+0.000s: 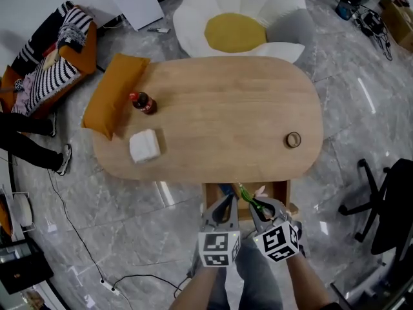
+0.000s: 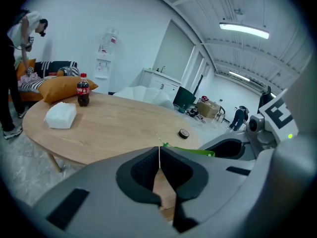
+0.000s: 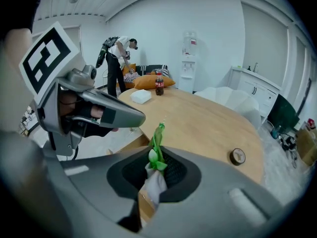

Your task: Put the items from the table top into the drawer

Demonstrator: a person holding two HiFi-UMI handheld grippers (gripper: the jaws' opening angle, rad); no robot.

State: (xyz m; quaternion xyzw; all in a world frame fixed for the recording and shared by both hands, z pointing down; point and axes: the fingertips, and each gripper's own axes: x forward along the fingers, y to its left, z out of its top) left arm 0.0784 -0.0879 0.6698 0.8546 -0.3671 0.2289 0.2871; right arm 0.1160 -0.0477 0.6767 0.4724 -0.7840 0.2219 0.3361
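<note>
We're at the drop-off step: the right gripper [image 3: 156, 175] jaws pinch the fake flower [image 3: 157, 138] over the open drawer [image 1: 206, 194] at the table's [image 1: 226, 108] near edge (left gripper [image 2: 159, 168] jaws pressed together, empty). Next, we'd lower it in and release.

Left gripper [image 1: 225, 206]: held low and close before the body, tilted downward, jaws together, nothing seen between them. Right gripper [image 1: 261, 210]: just beside the left, likewise tilted downward, jaws clamped on an artificial flower [image 3: 157, 155], green stem protruding past the tips. Left forearm [image 1: 201, 290] and right forearm [image 1: 311, 288]: extended forward, near parallel.
</note>
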